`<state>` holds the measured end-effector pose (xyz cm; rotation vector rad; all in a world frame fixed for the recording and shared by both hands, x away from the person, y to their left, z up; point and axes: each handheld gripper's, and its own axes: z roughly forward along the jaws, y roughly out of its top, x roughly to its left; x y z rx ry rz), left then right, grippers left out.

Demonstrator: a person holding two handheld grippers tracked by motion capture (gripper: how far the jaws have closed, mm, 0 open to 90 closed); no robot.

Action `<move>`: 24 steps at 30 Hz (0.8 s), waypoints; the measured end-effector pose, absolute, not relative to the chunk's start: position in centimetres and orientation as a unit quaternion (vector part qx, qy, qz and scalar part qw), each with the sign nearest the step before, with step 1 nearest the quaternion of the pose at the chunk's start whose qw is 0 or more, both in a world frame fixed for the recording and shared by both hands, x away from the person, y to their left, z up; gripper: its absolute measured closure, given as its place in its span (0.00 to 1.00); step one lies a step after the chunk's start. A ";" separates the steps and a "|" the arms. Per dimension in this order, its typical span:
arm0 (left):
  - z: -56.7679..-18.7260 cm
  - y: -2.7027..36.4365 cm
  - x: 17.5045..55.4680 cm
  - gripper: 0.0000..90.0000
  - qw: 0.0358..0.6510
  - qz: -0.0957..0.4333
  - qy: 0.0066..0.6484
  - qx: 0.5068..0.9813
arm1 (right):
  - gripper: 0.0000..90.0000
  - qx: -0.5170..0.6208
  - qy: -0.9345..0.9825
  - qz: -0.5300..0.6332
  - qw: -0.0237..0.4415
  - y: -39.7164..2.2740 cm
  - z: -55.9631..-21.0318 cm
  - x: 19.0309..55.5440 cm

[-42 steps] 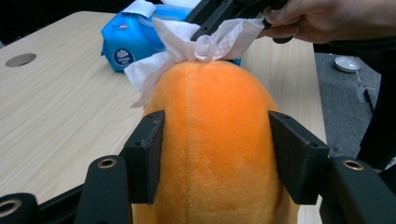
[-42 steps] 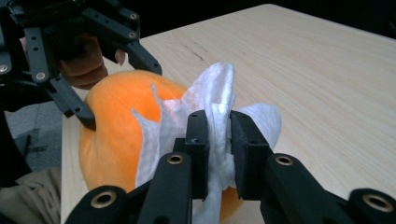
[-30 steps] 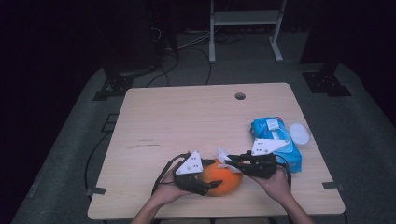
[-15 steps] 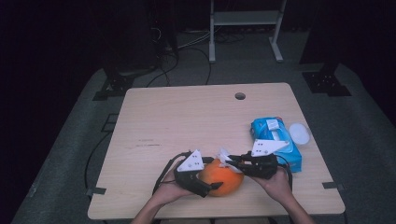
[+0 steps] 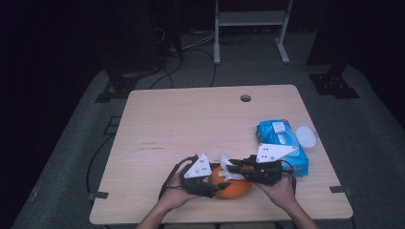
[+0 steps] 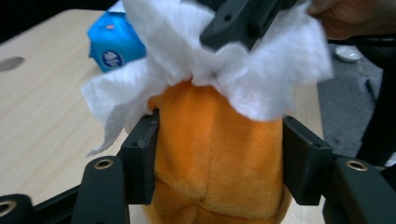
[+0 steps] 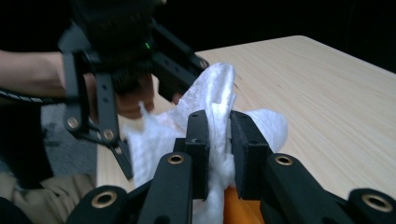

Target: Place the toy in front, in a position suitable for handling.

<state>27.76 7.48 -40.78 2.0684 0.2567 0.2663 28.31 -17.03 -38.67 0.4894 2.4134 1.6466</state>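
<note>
Left gripper at the table's near edge: jaws have just been closing and now press on both flanks of the orange plush toy, which sits on the table just inside that edge, right of centre. White wipe draped over the top of the toy. Right gripper comes in from the toy's right, jaws pinched together on a fold of the wipe. Blue wipes pack lies near the right edge; small white lid just beside it.
</note>
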 end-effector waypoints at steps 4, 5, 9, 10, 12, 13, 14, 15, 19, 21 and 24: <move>-40.5 8.4 28.0 0.44 0.497 0.113 0.116 0.852 | 0.86 0.194 0.806 0.554 0.077 -18.3 -39.7 29.4; -40.4 8.4 28.0 0.44 0.497 0.112 0.117 0.852 | 0.86 0.202 0.805 0.553 0.075 -18.7 -39.9 29.7; -40.4 8.0 28.0 0.44 0.496 0.110 0.112 0.854 | 0.86 0.206 0.797 0.562 0.076 -18.8 -39.6 29.6; -40.4 7.8 28.0 0.44 0.495 0.110 0.110 0.855 | 0.86 0.198 0.795 0.570 0.067 -18.4 -39.3 29.3; -40.6 7.6 28.0 0.42 0.492 0.110 0.108 0.857 | 0.86 0.184 0.802 0.564 0.075 -17.6 -39.1 28.9; -40.7 7.7 28.0 0.39 0.490 0.111 0.108 0.858 | 0.86 0.182 0.807 0.556 0.079 -17.4 -39.3 28.9; -40.8 7.7 28.2 0.35 0.490 0.108 0.111 0.858 | 0.86 0.183 0.809 0.554 0.077 -17.4 -39.5 29.0; -41.0 7.8 28.3 0.29 0.493 0.102 0.118 0.856 | 0.86 0.188 0.811 0.550 0.071 -17.6 -39.8 29.2; -41.7 7.9 29.3 0.09 0.494 0.068 0.150 0.854 | 0.86 0.206 0.812 0.542 0.070 -18.6 -40.3 29.8; -42.1 8.2 29.7 0.09 0.503 0.048 0.161 0.848 | 0.86 0.208 0.814 0.536 0.079 -19.0 -40.4 29.8; -42.1 8.3 29.4 0.23 0.510 0.057 0.154 0.844 | 0.86 0.216 0.812 0.537 0.079 -19.2 -40.5 30.0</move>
